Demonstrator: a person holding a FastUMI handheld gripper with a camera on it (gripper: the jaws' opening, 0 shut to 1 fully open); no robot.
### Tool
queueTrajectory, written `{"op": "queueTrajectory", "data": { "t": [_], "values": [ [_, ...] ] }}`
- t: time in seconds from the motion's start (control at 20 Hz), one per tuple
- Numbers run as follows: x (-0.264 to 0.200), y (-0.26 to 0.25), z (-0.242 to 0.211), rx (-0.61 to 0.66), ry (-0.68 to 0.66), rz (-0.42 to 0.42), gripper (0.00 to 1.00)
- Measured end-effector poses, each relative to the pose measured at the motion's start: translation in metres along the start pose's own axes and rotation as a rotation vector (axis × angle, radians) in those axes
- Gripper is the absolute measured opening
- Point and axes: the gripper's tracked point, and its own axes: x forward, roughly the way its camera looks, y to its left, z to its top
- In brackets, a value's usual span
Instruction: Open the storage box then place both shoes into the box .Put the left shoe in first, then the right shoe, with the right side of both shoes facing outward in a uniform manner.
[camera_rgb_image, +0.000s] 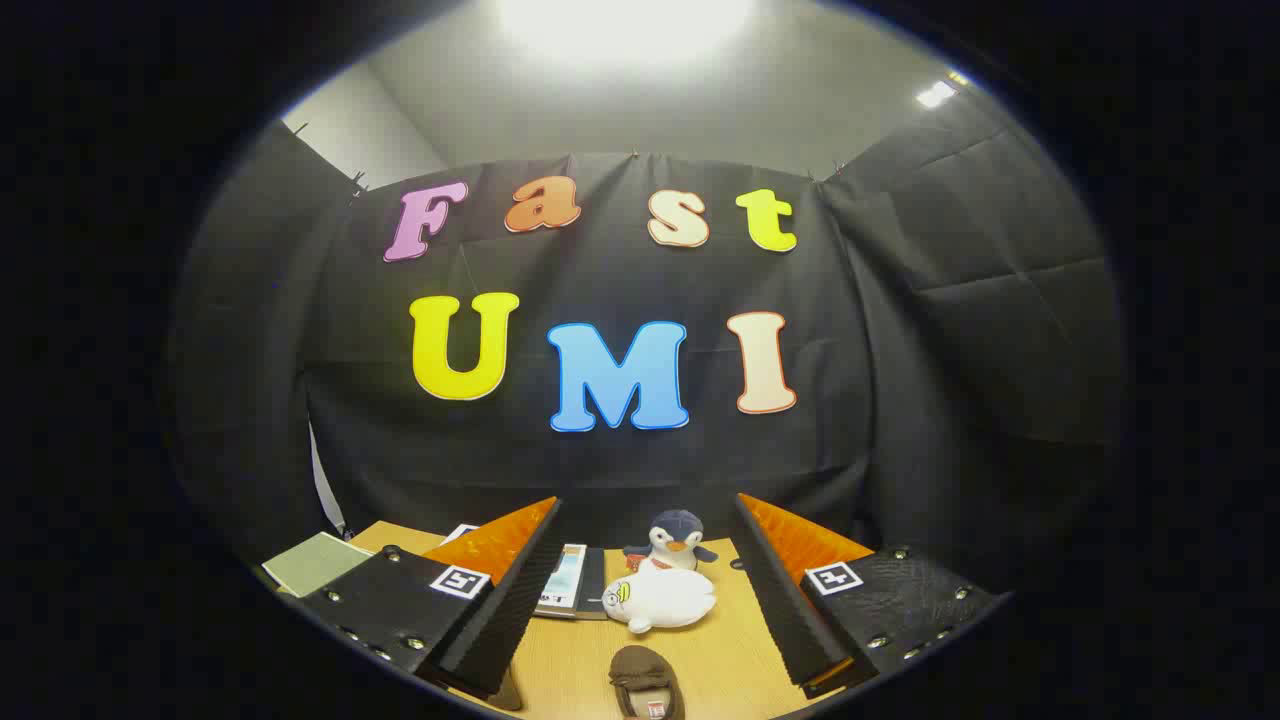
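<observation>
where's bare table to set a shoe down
Bare wood lies on the table between the brown shoe and the right finger of the open hand-held gripper. It is crowded ahead, with the white plush, penguin and booklets.

Wood table (570, 680): brown shoe (645, 682), white plush seal (662, 600), penguin toy (672, 540), booklets (565, 580), green pad (315, 562).

The gripper (650, 590) hangs with fingers spread wide, holding nothing; between them, near, a brown suede loafer (648, 682) lies on the pale wooden table (720, 650), with a white plush seal (662, 600) and a plush penguin (675, 540) beyond
</observation>
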Motion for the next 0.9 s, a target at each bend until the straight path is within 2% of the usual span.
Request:
{"op": "queueTrajectory", "data": {
  "t": [0.6,0.9],
  "values": [
    [0.005,0.002,0.003,-0.008,-0.004,-0.016,0.99],
    [0.019,0.011,-0.003,-0.005,0.003,0.034,0.99]
  ]
}}
